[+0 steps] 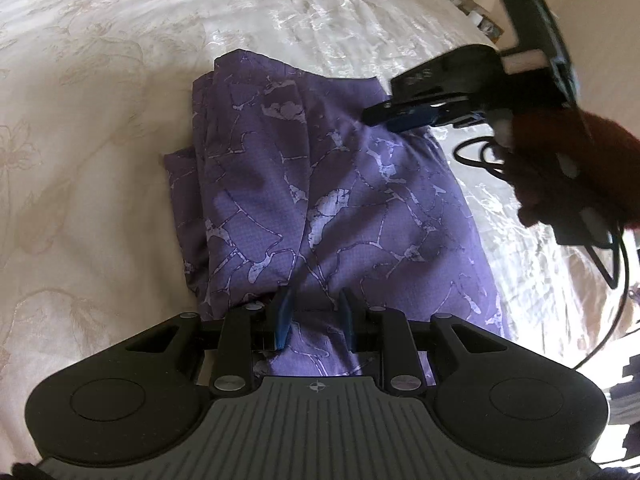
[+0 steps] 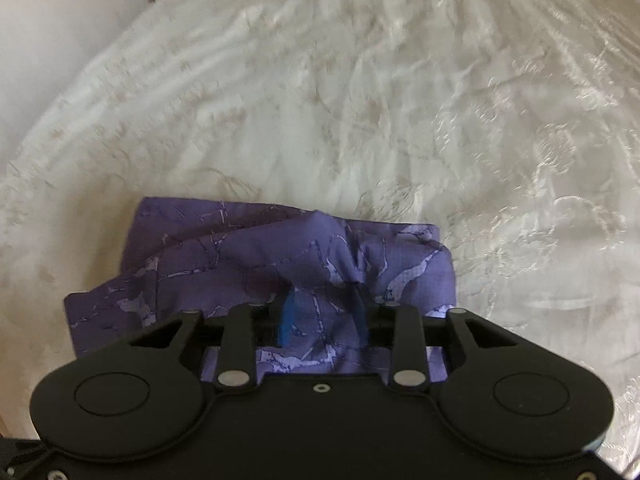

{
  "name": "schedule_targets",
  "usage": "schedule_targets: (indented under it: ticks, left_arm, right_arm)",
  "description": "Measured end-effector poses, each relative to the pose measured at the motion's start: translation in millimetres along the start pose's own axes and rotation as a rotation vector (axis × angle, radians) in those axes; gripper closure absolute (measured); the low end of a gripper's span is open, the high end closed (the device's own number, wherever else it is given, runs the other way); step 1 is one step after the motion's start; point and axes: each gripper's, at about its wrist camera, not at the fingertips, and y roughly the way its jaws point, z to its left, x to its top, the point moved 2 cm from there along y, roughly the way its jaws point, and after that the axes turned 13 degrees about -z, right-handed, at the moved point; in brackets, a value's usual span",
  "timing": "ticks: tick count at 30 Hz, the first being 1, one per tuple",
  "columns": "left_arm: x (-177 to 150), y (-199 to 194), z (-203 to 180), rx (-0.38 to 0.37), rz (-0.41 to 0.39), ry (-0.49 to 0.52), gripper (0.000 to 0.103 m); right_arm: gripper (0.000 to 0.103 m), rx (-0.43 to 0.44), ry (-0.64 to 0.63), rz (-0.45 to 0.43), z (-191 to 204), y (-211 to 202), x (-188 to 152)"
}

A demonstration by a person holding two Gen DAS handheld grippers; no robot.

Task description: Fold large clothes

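Note:
A purple garment (image 1: 320, 200) with a pale crackle print lies folded in layers on a cream bedspread (image 1: 100, 140). My left gripper (image 1: 316, 304) stands open over the garment's near edge, its fingers apart and pressed onto the cloth. My right gripper (image 1: 404, 118) reaches in from the right at the garment's far right edge in the left wrist view. In the right wrist view that gripper (image 2: 322, 308) has its fingers apart on a raised fold of the garment (image 2: 260, 264). No cloth is pinched between either pair of fingers.
The bedspread (image 2: 360, 100) spreads wide around the garment on all sides. A hand in a dark red sleeve (image 1: 580, 168) with black cables holds the right gripper. Shelves and small items (image 1: 484, 20) stand beyond the bed's far right corner.

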Motion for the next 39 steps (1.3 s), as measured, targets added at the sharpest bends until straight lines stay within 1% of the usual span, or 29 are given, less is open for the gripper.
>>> schedule_targets:
  ticks: [3, 6, 7, 8, 10, 11, 12, 13, 14, 15, 16, 17, 18, 20, 22, 24, 25, 28, 31, 33, 34, 37, 39]
  left_arm:
    - [1.0, 2.1, -1.8, 0.011, 0.007, 0.006, 0.078]
    - [3.8, 4.8, -2.5, 0.015, 0.014, 0.005, 0.078]
    - [3.3, 3.9, -3.6, 0.017, 0.016, 0.001, 0.078]
    - [3.5, 3.2, -3.9, 0.017, 0.018, -0.004, 0.078]
    - [5.4, 1.6, -2.1, 0.006, 0.016, -0.022, 0.076]
    - [6.2, -0.9, 0.2, -0.015, 0.006, -0.042, 0.073]
    - [6.5, -3.9, 2.7, -0.044, -0.004, -0.066, 0.063]
    - [7.5, -8.4, 5.9, -0.089, -0.014, -0.101, 0.051]
    - [9.1, -13.0, 7.5, -0.121, -0.024, -0.128, 0.046]
    - [10.9, -19.0, 9.2, -0.142, -0.040, -0.149, 0.035]
    - [12.2, -23.6, 9.3, -0.138, -0.058, -0.154, 0.022]
    - [14.1, -30.1, 10.8, -0.119, -0.083, -0.150, 0.017]
    - [16.3, -34.0, 12.1, -0.101, -0.099, -0.144, 0.011]
    - [18.5, -38.5, 19.8, -0.077, -0.114, -0.154, 0.010]
    - [17.2, -34.4, 29.9, -0.057, -0.095, -0.190, 0.010]
    - [13.0, -23.8, 39.2, -0.036, -0.051, -0.241, 0.010]
    - [9.4, -17.4, 42.5, -0.038, -0.020, -0.271, 0.010]
    - [-2.3, -1.9, 46.5, -0.052, 0.048, -0.315, 0.010]
    - [-12.2, 12.6, 48.2, -0.076, 0.083, -0.345, 0.006]
    - [-16.4, 21.3, 50.0, -0.105, 0.100, -0.389, 0.004]
    - [-17.5, 26.0, 52.1, -0.113, 0.107, -0.412, 0.000]
    - [-17.7, 38.3, 56.2, -0.139, 0.127, -0.465, 0.000]
    - [-15.3, 45.8, 57.3, -0.161, 0.145, -0.480, 0.000]
  right_arm:
    - [0.049, -0.002, -0.059, 0.037, 9.0, 8.9, 2.2]
    - [0.045, -0.017, -0.129, 0.060, 18.2, 14.5, 3.8]
    - [0.041, -0.011, -0.145, 0.064, 20.1, 16.7, 4.4]
    - [0.039, 0.004, -0.151, 0.064, 21.5, 17.5, 5.4]
    - [0.026, 0.043, -0.119, 0.053, 20.1, 14.1, 9.3]
    - [0.025, 0.071, -0.084, 0.032, 16.6, 8.4, 11.3]
    - [0.025, 0.089, -0.056, 0.003, 12.6, 1.1, 12.3]
    - [0.025, 0.107, -0.026, -0.030, 7.7, -7.1, 13.2]
    - [0.026, 0.128, 0.014, -0.070, 0.8, -17.0, 12.6]
    - [0.023, 0.146, 0.054, -0.105, -6.9, -26.5, 11.2]
    - [0.015, 0.156, 0.093, -0.137, -15.0, -35.2, 9.5]
    - [0.011, 0.162, 0.138, -0.172, -26.1, -45.2, 6.4]
    - [0.003, 0.166, 0.171, -0.194, -35.4, -52.1, 2.3]
    - [0.001, 0.161, 0.231, -0.211, -55.4, -61.2, -7.0]
    - [0.001, 0.147, 0.274, -0.191, -73.4, -62.8, -18.8]
    - [0.001, 0.149, 0.336, -0.148, -90.8, -59.3, -34.2]
    - [0.001, 0.160, 0.370, -0.130, -97.4, -56.6, -41.0]
    - [0.001, 0.218, 0.468, -0.076, -111.3, -47.0, -59.3]
    - [0.001, 0.274, 0.501, -0.029, -112.8, -39.2, -74.7]
    - [0.001, 0.325, 0.507, -0.007, -106.8, -30.2, -81.4]
    - [0.000, 0.346, 0.508, 0.003, -104.2, -27.0, -83.3]
    - [0.000, 0.406, 0.512, 0.016, -98.9, -15.9, -84.8]
    - [0.000, 0.446, 0.537, 0.019, -97.4, -9.5, -83.2]
